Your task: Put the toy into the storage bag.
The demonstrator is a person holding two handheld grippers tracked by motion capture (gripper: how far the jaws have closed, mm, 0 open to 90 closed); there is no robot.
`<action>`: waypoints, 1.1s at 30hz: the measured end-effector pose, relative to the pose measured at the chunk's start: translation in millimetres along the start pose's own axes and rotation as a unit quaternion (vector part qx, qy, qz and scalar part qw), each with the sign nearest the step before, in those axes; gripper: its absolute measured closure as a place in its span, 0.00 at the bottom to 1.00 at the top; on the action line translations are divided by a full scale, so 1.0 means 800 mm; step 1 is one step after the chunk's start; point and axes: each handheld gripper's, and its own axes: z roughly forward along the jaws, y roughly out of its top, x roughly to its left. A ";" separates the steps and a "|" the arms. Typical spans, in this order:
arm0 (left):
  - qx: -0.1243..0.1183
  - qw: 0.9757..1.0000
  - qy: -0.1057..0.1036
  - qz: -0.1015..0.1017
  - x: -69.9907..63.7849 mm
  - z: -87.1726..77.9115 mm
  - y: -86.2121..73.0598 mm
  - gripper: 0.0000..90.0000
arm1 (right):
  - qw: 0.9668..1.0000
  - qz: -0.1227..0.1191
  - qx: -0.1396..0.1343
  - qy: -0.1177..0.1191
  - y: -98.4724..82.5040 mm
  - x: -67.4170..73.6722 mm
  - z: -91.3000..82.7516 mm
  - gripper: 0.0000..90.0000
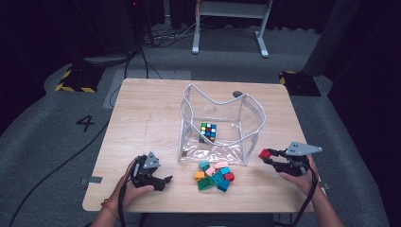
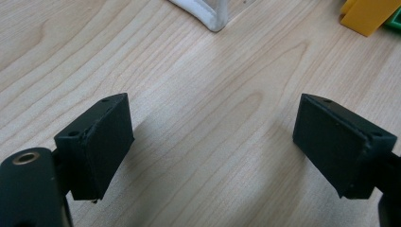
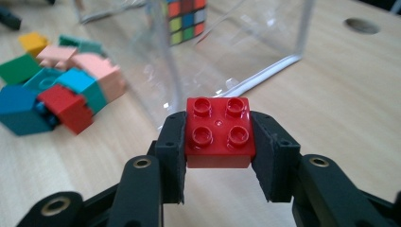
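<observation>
Carry step: my right gripper (image 3: 217, 156) is clamped on a red brick (image 3: 218, 132), held above the worktop (image 1: 142, 123) right of the clear bag (image 1: 220, 125). Next I must lift over the rim and release inside. Left gripper (image 2: 213, 146) jaws apart, empty. Bag walls glare; rim height hard to judge.

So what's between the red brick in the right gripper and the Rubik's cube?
Only the clear bag's wall. In the right gripper view the red brick sits clamped outside it, with the cube inside, seen through the plastic. The high view agrees.
</observation>
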 end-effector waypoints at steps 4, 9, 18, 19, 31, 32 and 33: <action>0.000 1.000 -0.001 -0.001 0.000 0.000 0.000 0.15 | 1.000 0.001 -0.010 -0.013 0.017 -0.015 -0.008 0.66; 0.000 1.000 -0.001 -0.001 0.000 0.000 0.000 0.15 | 1.000 0.000 -0.017 -0.023 0.034 -0.029 -0.014 0.66; 0.001 1.000 -0.002 0.002 0.000 0.000 0.000 0.15 | 0.999 -0.005 -0.035 -0.035 0.072 -0.052 -0.030 0.66; 0.001 1.000 -0.001 0.002 0.001 0.000 0.000 0.15 | 0.999 -0.005 -0.036 -0.036 0.077 -0.053 -0.031 0.66; 0.001 1.000 0.000 0.004 0.001 0.000 0.000 0.14 | 0.997 -0.021 -0.043 -0.053 0.140 -0.069 -0.044 0.66; 0.000 1.000 0.000 0.005 0.001 0.000 0.000 0.14 | 0.997 -0.021 -0.045 -0.054 0.144 -0.069 -0.044 0.66; 0.001 1.000 0.000 0.005 0.001 0.000 0.000 0.14 | 0.997 -0.024 -0.046 -0.056 0.149 -0.070 -0.044 0.66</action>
